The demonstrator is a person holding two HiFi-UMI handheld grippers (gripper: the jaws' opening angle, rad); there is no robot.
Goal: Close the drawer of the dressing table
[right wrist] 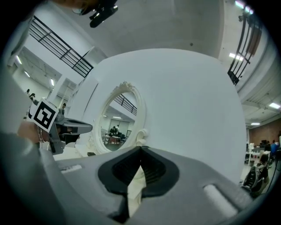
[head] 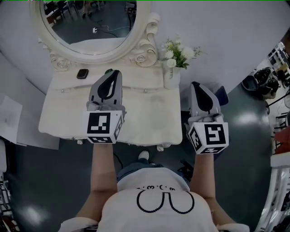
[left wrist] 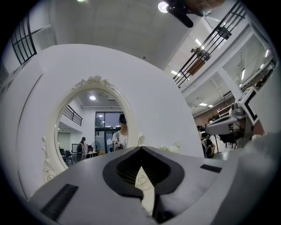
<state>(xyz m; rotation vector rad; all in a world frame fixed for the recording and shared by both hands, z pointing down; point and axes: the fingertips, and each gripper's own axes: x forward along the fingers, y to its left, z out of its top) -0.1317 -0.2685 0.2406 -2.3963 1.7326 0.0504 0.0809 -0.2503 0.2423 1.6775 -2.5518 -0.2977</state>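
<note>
Left tool (head: 112, 74), right tool (head: 196, 85): both closed

a curved white wall (head: 226, 36) rises behind, under a plain grey ceiling (right wrist: 175, 22). the floor (head: 244, 181) is dark grey-green and glossy, with pale glints of light on it. black railings (left wrist: 215, 37) line an upper level, with strip lights (left wrist: 199, 43) beside them and a round lamp (left wrist: 163, 6) overhead. furniture (head: 277, 59) crowds the right edge, too small to make out.
</note>
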